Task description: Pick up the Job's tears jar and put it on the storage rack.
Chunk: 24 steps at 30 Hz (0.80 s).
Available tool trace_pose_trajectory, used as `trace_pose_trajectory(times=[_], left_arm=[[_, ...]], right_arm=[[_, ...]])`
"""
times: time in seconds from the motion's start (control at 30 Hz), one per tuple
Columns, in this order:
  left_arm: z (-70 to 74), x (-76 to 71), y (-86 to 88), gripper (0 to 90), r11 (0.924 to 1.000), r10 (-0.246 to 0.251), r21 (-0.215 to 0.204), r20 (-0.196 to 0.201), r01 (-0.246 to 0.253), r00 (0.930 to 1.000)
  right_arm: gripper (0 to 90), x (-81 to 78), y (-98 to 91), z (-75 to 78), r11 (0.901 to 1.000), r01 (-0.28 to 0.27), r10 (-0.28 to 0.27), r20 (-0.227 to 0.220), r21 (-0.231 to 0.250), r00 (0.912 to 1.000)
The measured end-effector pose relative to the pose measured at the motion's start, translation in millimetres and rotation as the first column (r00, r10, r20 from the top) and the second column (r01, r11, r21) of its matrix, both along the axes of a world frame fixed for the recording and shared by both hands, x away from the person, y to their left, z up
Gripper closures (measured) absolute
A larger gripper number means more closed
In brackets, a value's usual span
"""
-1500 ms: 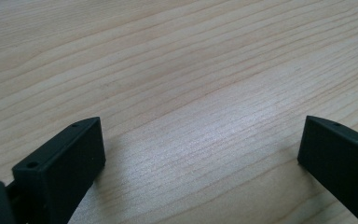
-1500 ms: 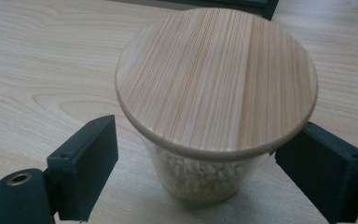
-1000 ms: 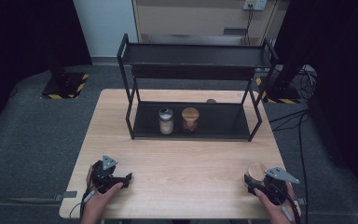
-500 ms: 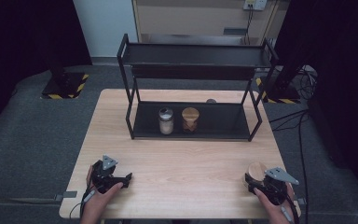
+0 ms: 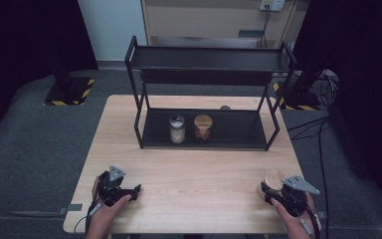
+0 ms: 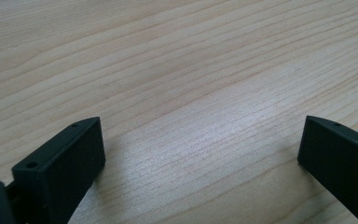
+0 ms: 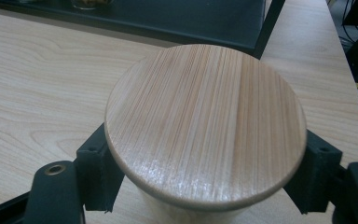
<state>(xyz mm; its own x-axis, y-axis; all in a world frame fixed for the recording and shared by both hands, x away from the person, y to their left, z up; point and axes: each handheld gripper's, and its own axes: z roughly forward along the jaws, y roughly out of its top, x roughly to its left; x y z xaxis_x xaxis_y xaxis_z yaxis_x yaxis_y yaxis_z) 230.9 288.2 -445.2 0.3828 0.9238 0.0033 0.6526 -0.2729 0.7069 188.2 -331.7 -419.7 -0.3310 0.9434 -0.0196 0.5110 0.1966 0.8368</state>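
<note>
The right tongs point(image 5: 272, 188) sit at the near right corner of the pale wooden desk point(image 5: 199, 169), held low in the person's right hand point(image 5: 293, 211), whose forearm comes in from the bottom edge of the high view. Their jaws have just been closing and now clamp a round jar with a flat light-wood lid point(image 7: 205, 123); in the right gripper view the two black jaws press against the jar's sides just under the lid's rim, one on each side. The jar stands upright on the desk, well apart from the black metal two-tier rack point(image 5: 209, 97) at the far side.

The left tongs point(image 5: 132, 189) rest near the near left corner, gripped by the left hand point(image 5: 107, 204) and pointing toward the desk's middle. In the left gripper view their jaws stand wide apart with bare wood grain between them, holding nothing.

On the rack's lower shelf stand a clear glass jar with a pale lid point(image 5: 177, 128) and, just beside it, a brown jar with a wooden lid point(image 5: 203, 127)
</note>
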Motion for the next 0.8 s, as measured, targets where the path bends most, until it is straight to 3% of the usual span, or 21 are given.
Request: trace_pose_trajectory(times=[0.23, 0.33, 0.8], left_arm=[[0.5, 0.1, -0.1, 0.0, 1.0, 0.0, 0.001, -0.002, 0.0, 1.0], [0.4, 0.3, 0.2, 0.0, 1.0, -0.002, 0.0, -0.002, 0.002, 1.0], [0.4, 0.3, 0.2, 0.0, 1.0, -0.002, -0.001, -0.002, 0.002, 1.0]], right_arm=[[25.8, 1.2, 2.1, 10.2, 0.9999, -0.008, 0.008, 0.013, -0.008, 0.9999], [25.8, 4.8, 2.6, 15.0, 0.9999, -0.003, 0.003, 0.001, 0.014, 1.0], [25.8, 24.7, 17.1, 30.6, 0.9994, -0.028, 0.029, 0.015, -0.018, 0.9995]])
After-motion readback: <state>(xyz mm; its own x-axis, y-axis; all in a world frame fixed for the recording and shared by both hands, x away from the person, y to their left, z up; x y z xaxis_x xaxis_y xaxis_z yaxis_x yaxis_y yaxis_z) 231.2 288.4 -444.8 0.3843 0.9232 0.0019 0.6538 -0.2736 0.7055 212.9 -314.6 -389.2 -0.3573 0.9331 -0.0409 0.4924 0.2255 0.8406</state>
